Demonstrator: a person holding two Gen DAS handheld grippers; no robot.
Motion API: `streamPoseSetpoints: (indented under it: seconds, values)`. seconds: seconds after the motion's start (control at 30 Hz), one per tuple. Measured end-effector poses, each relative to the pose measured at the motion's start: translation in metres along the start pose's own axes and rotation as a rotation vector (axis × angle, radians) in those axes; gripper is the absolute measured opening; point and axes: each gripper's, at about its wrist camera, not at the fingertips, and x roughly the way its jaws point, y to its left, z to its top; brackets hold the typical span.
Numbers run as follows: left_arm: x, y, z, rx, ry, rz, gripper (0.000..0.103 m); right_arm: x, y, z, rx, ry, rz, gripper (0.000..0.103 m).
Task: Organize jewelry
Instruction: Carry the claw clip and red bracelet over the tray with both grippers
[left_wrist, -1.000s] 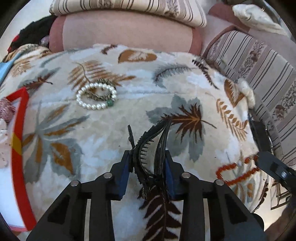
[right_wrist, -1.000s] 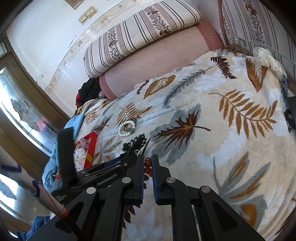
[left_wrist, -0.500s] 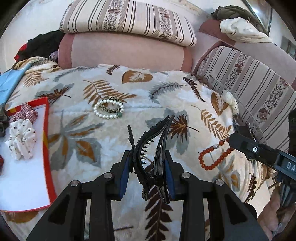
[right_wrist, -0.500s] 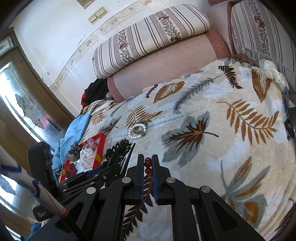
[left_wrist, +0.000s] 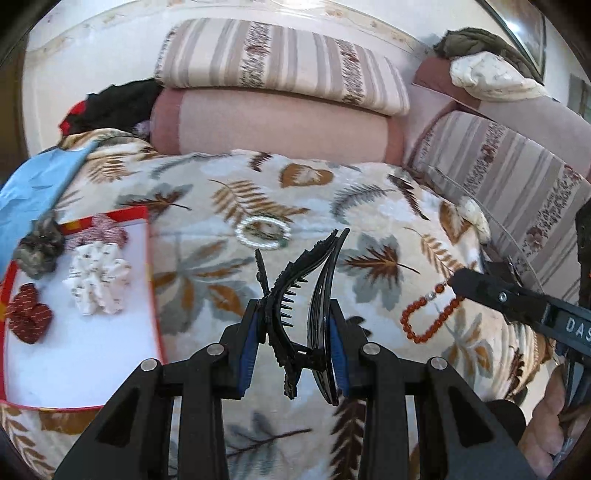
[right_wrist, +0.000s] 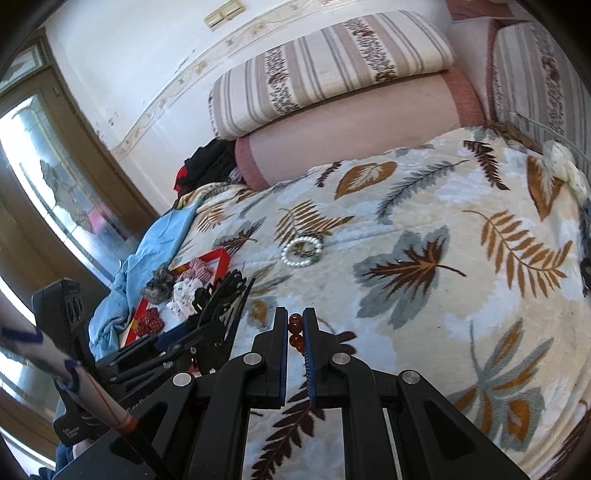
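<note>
My left gripper (left_wrist: 293, 325) is shut on a black claw hair clip (left_wrist: 306, 291), held above the leaf-patterned blanket (left_wrist: 207, 291). My right gripper (right_wrist: 295, 325) is shut on a red-orange bead bracelet (right_wrist: 295, 330); in the left wrist view that bracelet (left_wrist: 424, 321) hangs as a loop from the right gripper's tip (left_wrist: 458, 282). A pearl bracelet (left_wrist: 263, 232) (right_wrist: 301, 251) lies on the blanket further back. At the left sits a red-edged white tray (left_wrist: 74, 354) (right_wrist: 218, 258) holding several fabric scrunchies, among them a white one (left_wrist: 98, 280) and a dark red one (left_wrist: 29, 317).
Striped cushions (left_wrist: 280, 74) and a pink bolster (left_wrist: 273, 125) bound the back of the bed; a striped sofa arm (left_wrist: 517, 177) runs along the right. Blue cloth (left_wrist: 33, 188) lies beside the tray. A white scrunchie (right_wrist: 565, 170) rests at the blanket's right edge. A door stands left in the right wrist view.
Both grippers have risen and pulled back from the blanket with the hair clip and bead bracelet. The tray with scrunchies has come into fuller view on the left.
</note>
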Motion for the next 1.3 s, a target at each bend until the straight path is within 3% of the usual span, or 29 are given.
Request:
streamPoseSetpoints:
  seconds: [0.73, 1.3]
  values:
    - [-0.047, 0.124, -0.01, -0.194, -0.103, 0.151, 0.033, 0.073, 0.136, 0.009, -0.225, 0.116, 0.098, 0.008]
    - [-0.035, 0.235, -0.023, -0.401, -0.055, 0.252, 0.033, 0.148, 0.205, 0.007, -0.284, 0.21, 0.139, 0.008]
